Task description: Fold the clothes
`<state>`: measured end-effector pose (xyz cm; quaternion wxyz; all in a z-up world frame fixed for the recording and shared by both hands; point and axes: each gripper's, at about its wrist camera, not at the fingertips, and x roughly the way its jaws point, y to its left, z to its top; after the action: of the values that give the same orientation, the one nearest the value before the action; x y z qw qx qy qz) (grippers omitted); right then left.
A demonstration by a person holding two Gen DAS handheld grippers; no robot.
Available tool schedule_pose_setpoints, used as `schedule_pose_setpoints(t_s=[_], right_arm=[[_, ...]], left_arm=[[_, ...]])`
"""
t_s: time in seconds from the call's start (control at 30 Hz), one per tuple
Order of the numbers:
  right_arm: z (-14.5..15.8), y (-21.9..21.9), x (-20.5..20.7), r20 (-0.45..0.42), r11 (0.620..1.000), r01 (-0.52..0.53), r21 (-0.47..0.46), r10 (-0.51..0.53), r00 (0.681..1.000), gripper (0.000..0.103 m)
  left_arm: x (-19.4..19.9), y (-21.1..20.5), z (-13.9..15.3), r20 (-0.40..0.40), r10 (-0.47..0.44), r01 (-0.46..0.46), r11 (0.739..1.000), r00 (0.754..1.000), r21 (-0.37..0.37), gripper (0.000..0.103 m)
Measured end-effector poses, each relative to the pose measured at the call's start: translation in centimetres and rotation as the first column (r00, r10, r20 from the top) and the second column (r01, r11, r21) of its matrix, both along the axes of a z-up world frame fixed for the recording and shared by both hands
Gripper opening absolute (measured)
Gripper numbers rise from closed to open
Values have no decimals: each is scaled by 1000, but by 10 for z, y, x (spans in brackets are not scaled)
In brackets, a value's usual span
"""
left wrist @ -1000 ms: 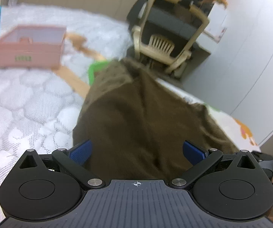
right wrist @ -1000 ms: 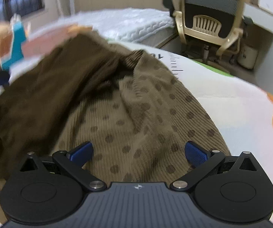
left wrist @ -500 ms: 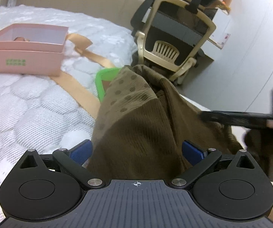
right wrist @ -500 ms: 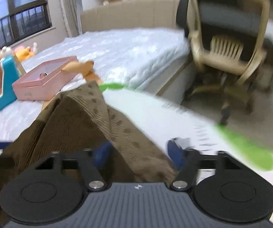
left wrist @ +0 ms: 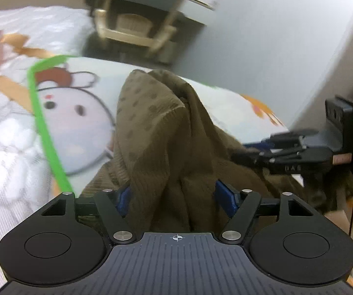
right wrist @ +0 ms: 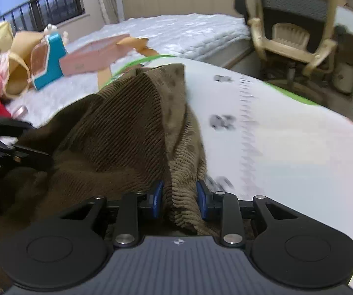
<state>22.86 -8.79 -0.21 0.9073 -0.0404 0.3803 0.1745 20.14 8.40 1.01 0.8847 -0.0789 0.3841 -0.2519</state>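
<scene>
- Setting: a bedroom. A bed with a white quilted mattress (right wrist: pixel 176 32) carries a white play mat (right wrist: pixel 287 142) with a green border and cartoon print. A beige chair (right wrist: pixel 292 34) stands beyond the mat's far edge.
- Task item: a brown corduroy garment (right wrist: pixel 117 132), partly dotted, is bunched in a raised heap on the mat, near its left portion in the right wrist view.
- Right gripper (right wrist: pixel 177 199): blue pads drawn narrow, clamping a ribbed fold of the garment between them.
- Left gripper (left wrist: pixel 174 196): fingers set moderately wide, with garment fabric lying between the blue pads. Whether the pads press the fabric cannot be told.
- Other items: a pink box (right wrist: pixel 92 59) and a blue toy (right wrist: pixel 49 61) lie on the mattress beyond the mat's far left corner.
</scene>
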Motion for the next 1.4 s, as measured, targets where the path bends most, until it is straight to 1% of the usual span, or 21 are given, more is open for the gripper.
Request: schedule_pose_setpoints(t_s=[0.07, 0.1, 0.13, 0.17, 0.2, 0.27, 0.37, 0.43, 0.47, 0.5, 0.6, 0.67, 0.73, 0.8, 0.9, 0.93, 1.0, 1.1, 1.17, 1.27, 1.4], right_arm=[[14, 1, -36, 116, 996, -21, -92, 32, 993, 32], [22, 5, -54, 155, 992, -60, -107, 76, 985, 40], [31, 10, -72, 180, 988, -112, -103, 129, 975, 48], [38, 15, -89, 194, 982, -169, -80, 182, 964, 63], [42, 23, -104, 195, 971, -234, -39, 237, 952, 67], [39, 44, -126, 168, 933, -360, 20, 352, 921, 67], [22, 80, -144, 141, 871, -490, 34, 481, 865, 67], [10, 96, -141, 130, 868, -497, -3, 493, 860, 57], [5, 104, -139, 124, 871, -491, -27, 490, 863, 23], [-1, 111, -136, 118, 873, -484, -51, 487, 866, 11], [11, 89, -121, 162, 915, -400, -47, 402, 901, 9], [35, 49, -104, 247, 965, -259, -46, 262, 933, 9], [61, -10, -87, 348, 998, -37, -48, 52, 936, 9], [81, -72, -72, 439, 979, 202, -42, -163, 884, 9], [89, -155, -51, 519, 861, 506, -51, -410, 750, 9], [83, -174, -44, 511, 831, 553, -58, -451, 732, 9], [67, -203, -29, 463, 790, 609, -72, -514, 722, 9], [32, -221, -7, 309, 760, 647, -58, -602, 736, 15], [23, -214, -12, 285, 770, 638, -26, -606, 743, 22], [14, -198, -24, 286, 792, 611, 6, -587, 758, 59], [19, -178, -38, 313, 817, 574, 62, -562, 766, 67]], left_arm=[[-13, 4, 12, 31, 30, -31, 999, 999, 17, 82], [-19, 8, 18, 49, 55, -56, 998, 997, 23, 85], [-24, 13, 25, 67, 84, -86, 996, 994, 28, 87], [-29, 20, 31, 81, 123, -126, 991, 989, 33, 88], [-34, 28, 37, 95, 166, -171, 984, 981, 40, 89], [-46, 40, 46, 121, 236, -244, 968, 964, 56, 90], [-57, 49, 56, 141, 271, -282, 957, 952, 70, 93], [-70, 49, 61, 155, 252, -266, 961, 955, 74, 94], [-77, 48, 63, 162, 239, -254, 964, 957, 77, 95], [-82, 46, 65, 170, 224, -240, 967, 960, 83, 96], [-93, 25, 59, 182, 139, -168, 973, 973, 157, 97], [-100, 9, 54, 185, 76, -116, 970, 980, 212, 98], [-107, -8, 47, 180, 11, -60, 962, 984, 266, 99], [-109, -27, 33, 161, -65, 10, 948, 985, 317, 99], [-109, -47, 18, 155, -143, 72, 917, 977, 393, 99], [-107, -51, 15, 160, -156, 77, 908, 975, 412, 99], [-103, -53, 12, 164, -150, 66, 900, 975, 430, 99], [-103, -45, 8, 140, -123, 50, 898, 982, 438, 100], [-112, -35, 7, 116, -133, 71, 899, 984, 432, 100], [-133, -25, 5, 83, -163, 112, 895, 983, 432, 100], [-140, -22, 0, 118, -100, 35, 890, 988, 454, 99]])
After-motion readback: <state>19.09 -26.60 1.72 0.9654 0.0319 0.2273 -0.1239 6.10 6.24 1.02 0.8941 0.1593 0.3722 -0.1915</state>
